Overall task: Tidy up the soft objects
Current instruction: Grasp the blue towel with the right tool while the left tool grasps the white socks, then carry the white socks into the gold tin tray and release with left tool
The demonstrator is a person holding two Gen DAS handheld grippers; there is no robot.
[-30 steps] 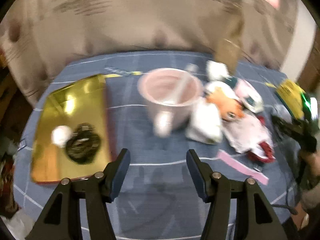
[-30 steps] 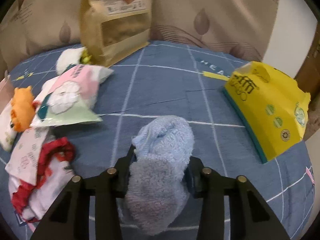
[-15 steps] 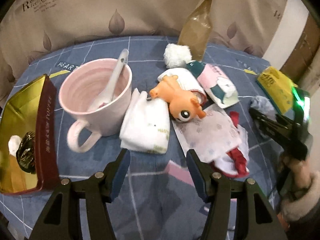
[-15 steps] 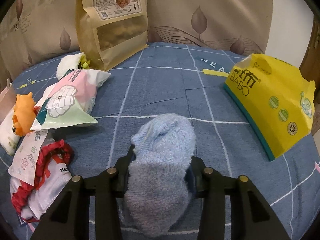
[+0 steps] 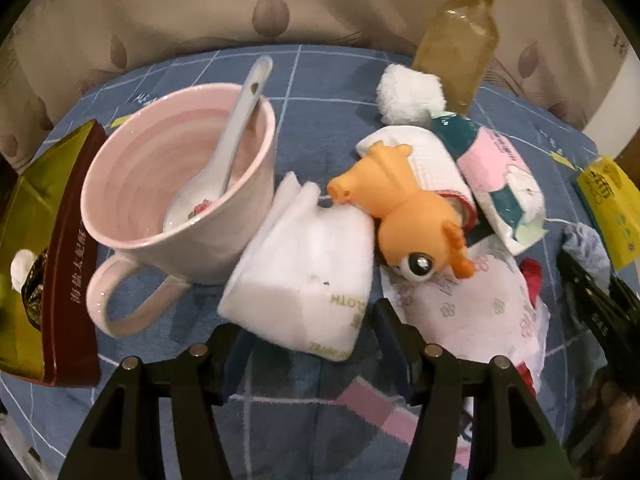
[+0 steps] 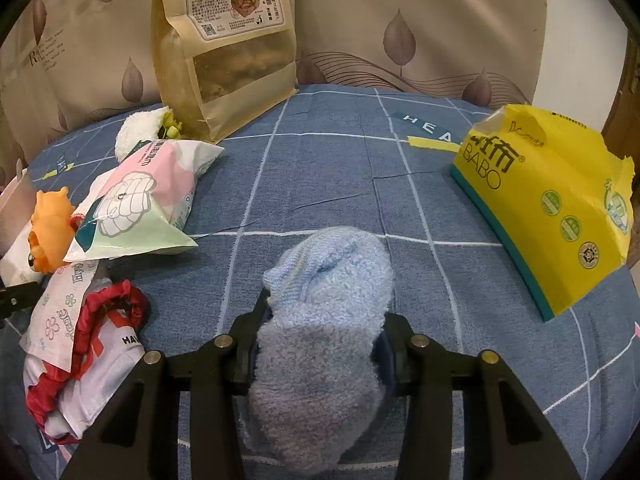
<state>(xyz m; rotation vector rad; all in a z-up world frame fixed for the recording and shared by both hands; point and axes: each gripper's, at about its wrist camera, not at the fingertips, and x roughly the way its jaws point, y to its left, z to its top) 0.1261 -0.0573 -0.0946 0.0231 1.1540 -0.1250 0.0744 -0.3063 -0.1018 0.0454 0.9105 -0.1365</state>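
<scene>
At the bottom of the right wrist view, the right gripper (image 6: 320, 336) is opening its jaws, pads still against a fluffy light-blue sock (image 6: 324, 320) on the blue checked cloth (image 6: 320, 152). The left gripper (image 5: 308, 336) stands open and empty just below a folded white cloth pack (image 5: 304, 276); beyond it lies an orange rubber toy (image 5: 404, 220).

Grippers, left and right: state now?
Left gripper: open, empty, jaws either side of the white folded cloth.
Right gripper: jaws opening, blue fuzzy sock between them, pads touching it.
</scene>
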